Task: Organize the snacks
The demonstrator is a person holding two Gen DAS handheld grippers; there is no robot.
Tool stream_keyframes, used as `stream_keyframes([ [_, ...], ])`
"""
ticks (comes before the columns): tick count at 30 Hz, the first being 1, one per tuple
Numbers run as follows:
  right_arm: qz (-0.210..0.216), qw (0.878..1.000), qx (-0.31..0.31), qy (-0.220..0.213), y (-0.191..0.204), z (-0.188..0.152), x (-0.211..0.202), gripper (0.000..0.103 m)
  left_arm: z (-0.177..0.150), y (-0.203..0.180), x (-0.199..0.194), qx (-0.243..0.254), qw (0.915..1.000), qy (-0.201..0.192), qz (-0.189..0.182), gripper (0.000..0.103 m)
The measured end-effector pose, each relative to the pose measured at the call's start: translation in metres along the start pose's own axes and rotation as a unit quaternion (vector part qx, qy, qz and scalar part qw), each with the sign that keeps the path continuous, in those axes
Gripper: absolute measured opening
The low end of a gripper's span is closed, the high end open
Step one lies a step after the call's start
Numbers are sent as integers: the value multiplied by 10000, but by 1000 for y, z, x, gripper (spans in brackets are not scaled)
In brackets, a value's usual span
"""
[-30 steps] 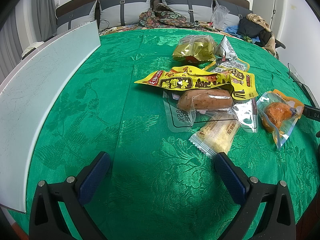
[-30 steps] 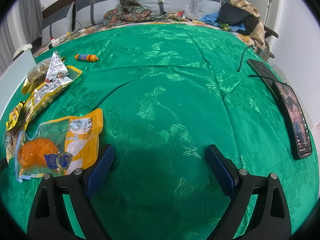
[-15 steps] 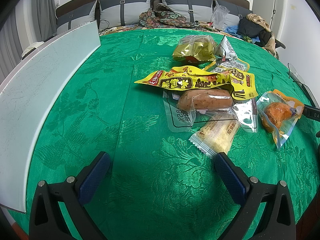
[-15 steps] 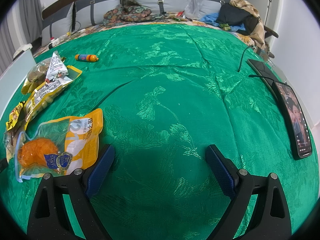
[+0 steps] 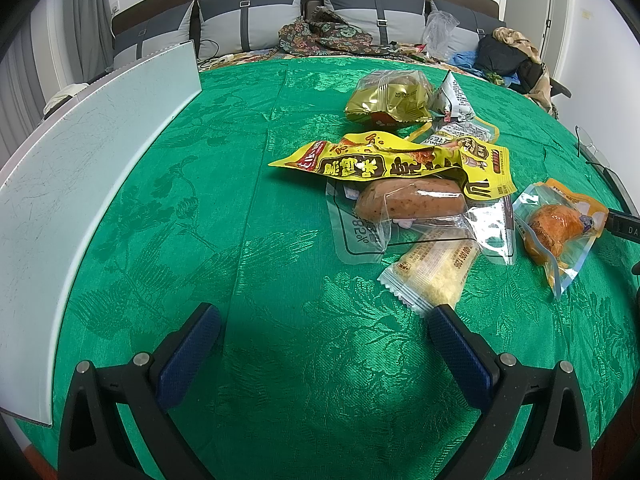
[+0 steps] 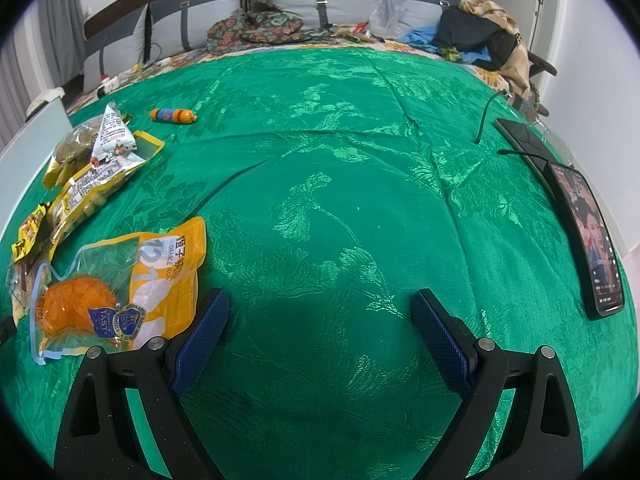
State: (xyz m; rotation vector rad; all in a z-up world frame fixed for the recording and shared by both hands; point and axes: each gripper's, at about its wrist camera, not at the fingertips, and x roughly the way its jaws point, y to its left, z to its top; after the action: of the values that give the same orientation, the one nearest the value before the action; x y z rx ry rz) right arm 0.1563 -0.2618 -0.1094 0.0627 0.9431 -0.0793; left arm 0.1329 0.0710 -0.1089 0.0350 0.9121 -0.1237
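Observation:
A heap of snack packs lies on the green cloth: a long yellow bag [image 5: 400, 162], a sausage in clear wrap [image 5: 410, 202], a pale wafer bar [image 5: 430, 270], a gold pack [image 5: 390, 100] and an orange bun pack [image 5: 558, 224]. My left gripper [image 5: 324, 320] stands open above bare cloth, its right finger tip just short of the wafer bar. My right gripper [image 6: 320, 308] is open too, with nothing between its fingers. The orange bun pack [image 6: 116, 292] lies against its left finger. A small orange sausage stick [image 6: 173, 115] lies alone farther back.
A white board [image 5: 80, 176] stands along the left edge of the cloth. Two phones [image 6: 588, 232] and a cable lie at the right edge. Pillows and clothes fill the back.

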Motion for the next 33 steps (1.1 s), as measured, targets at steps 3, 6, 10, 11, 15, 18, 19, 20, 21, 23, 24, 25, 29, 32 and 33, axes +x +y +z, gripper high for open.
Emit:
stream_keyframes([
  [3,0,10000,0,0,0,0,0,95,0,0,0,0,10000,0,1,103],
  [6,0,10000,0,0,0,0,0,95,0,0,0,0,10000,0,1,103],
  [10,0,10000,0,0,0,0,0,95,0,0,0,0,10000,0,2,103],
  [11,0,10000,0,-1,0,0,0,95,0,0,0,0,10000,0,3,103],
  [15,0,10000,-1,-1,0,0,0,95,0,0,0,-5,10000,0,12,103],
  [18,0,10000,0,-2,0,0,0,95,0,0,0,3,10000,19,-1,103],
  [19,1,10000,0,-2,0,0,0,95,1,0,0,28,10000,66,-20,103],
  [20,1,10000,0,-2,0,0,0,95,1,0,-1,62,9999,142,-48,103],
  [21,1,10000,-1,-2,0,0,0,95,1,1,-2,81,9997,213,-77,103],
  [23,1,10000,-1,-3,0,-1,0,95,2,2,-5,59,9991,365,-188,103],
  [24,2,10000,-1,-3,0,0,0,95,3,3,-7,10,9987,411,-299,103],
  [25,2,10000,0,-3,0,0,0,95,4,3,-9,-22,9984,414,-386,103],
  [29,2,10000,-1,-3,0,0,0,95,30,3,-24,-414,9957,183,-809,103],
  [32,2,10000,-1,-3,0,0,0,95,66,-8,-20,-687,9917,202,-1067,103],
  [33,2,10000,0,-3,0,0,0,95,77,-14,-18,-692,9919,223,-1046,103],
])
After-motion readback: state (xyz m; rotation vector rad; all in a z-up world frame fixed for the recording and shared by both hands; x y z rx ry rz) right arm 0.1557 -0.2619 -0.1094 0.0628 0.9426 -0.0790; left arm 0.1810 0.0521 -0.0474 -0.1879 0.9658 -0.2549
